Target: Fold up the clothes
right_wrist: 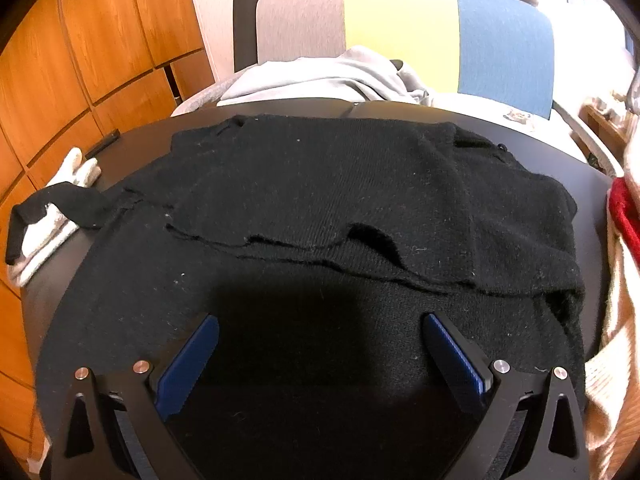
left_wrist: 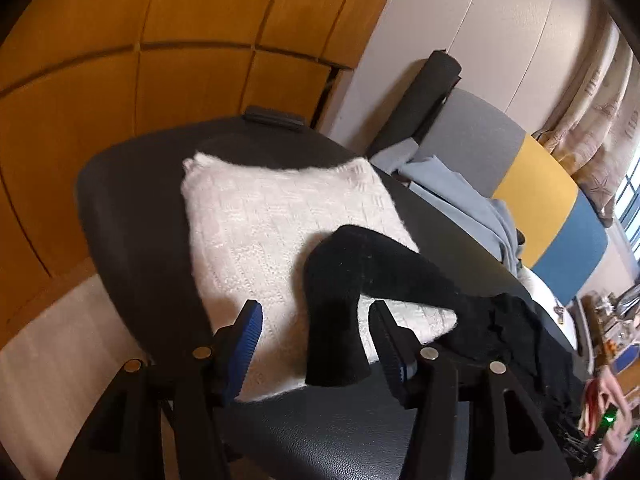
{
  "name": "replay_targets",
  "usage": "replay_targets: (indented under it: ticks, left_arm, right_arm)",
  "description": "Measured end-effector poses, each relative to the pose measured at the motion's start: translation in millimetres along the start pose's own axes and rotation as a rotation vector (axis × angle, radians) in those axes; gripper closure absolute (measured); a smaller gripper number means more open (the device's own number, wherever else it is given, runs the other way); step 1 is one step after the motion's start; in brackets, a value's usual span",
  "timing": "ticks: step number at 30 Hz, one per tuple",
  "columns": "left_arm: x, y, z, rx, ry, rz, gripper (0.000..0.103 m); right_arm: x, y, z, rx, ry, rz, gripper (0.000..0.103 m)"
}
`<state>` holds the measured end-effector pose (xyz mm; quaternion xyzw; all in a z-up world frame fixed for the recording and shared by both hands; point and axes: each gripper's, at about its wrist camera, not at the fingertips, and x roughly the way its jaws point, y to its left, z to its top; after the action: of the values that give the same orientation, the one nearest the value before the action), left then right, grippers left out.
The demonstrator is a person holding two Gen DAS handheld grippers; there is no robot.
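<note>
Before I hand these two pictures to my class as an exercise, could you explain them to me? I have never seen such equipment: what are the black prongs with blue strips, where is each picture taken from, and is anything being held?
There is no robot here: a person holds a pair of hand-held tongs in each hand, with a wide-angle camera on each that looks along its two fingers. That is why straight lines bend.

One picture comes from the left tongs, the other from the right tongs. The blue strips are the gripping pads.

On the dark table lies a folded white knit. A black sweater is spread beside it, and its sleeve lies across the white knit.

Nothing is held. The sleeve's cuff hangs between the left tongs' open fingers, not pinched. The right tongs stand open above the sweater.
</note>
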<state>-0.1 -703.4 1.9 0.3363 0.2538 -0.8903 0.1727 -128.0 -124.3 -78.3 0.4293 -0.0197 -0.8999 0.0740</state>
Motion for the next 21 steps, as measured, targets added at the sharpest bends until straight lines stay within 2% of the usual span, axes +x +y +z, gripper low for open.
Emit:
replay_targets:
  ticks: [2, 5, 6, 7, 8, 9, 11, 15, 19, 21]
  left_arm:
    - [11, -4, 3, 0.037, 0.015, -0.011, 0.046]
    - [32, -10, 8, 0.071, 0.055, 0.04, 0.046]
    - [36, -8, 9, 0.072, 0.07, 0.061, 0.051]
    - [36, -6, 10, 0.065, 0.075, 0.068, 0.065]
    - [36, -6, 10, 0.057, 0.074, 0.067, 0.074]
    - [36, -6, 11, 0.05, 0.072, 0.066, 0.094]
    - [31, -6, 15, 0.023, 0.065, -0.003, 0.095]
    - [8, -28, 29, -0.001, 0.035, -0.208, 0.096]
    - [-18, -79, 46, 0.004, 0.002, -0.442, 0.096]
    - [-27, -116, 52, 0.026, 0.006, -0.567, 0.096]
  right_arm:
    - [1, 2, 0, -0.01, 0.006, -0.013, 0.0]
    - [2, 4, 1, -0.024, 0.013, -0.03, 0.0]
    - [2, 4, 0, -0.026, 0.015, -0.033, 0.0]
    - [2, 5, 0, -0.029, 0.016, -0.035, 0.0]
    - [2, 5, 0, -0.03, 0.017, -0.037, 0.0]
    - [2, 5, 1, -0.03, 0.017, -0.037, 0.0]
    - [2, 5, 1, -0.031, 0.017, -0.037, 0.0]
    - [2, 5, 0, -0.031, 0.017, -0.036, 0.0]
    - [2, 4, 0, -0.026, 0.013, -0.028, 0.0]
    - [1, 3, -1, -0.022, 0.011, -0.023, 0.0]
